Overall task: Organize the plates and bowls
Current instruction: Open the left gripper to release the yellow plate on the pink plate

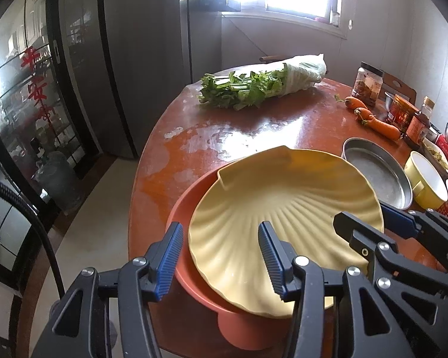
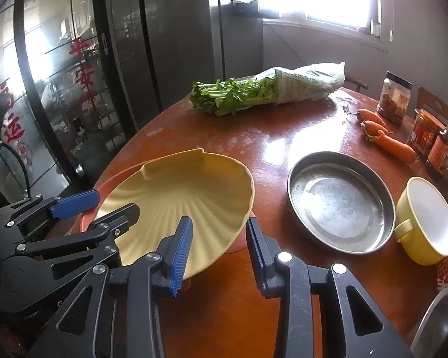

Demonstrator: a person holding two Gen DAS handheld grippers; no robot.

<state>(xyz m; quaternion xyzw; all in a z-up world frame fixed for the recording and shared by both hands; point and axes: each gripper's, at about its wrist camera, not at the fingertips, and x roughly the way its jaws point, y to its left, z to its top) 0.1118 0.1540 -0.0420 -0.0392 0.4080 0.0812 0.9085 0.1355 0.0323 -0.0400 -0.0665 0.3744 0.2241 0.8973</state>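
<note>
Red-brown table [image 2: 283,125] beside glass doors [image 2: 59,89] — both jaws apart, astride yellow plate [image 2: 188,191] rim

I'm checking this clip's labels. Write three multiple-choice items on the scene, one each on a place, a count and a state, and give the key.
1. The yellow plate lies on: A the floor; B the orange bowl; C a chair.
2. Carrots on the table: A one; B three; C five.
3. The steel pan is: A empty; B full of water; C upside down.
Key: B, the orange rim shows under the plate; B, three lie near the jars; A, its bare bottom shows.
</note>
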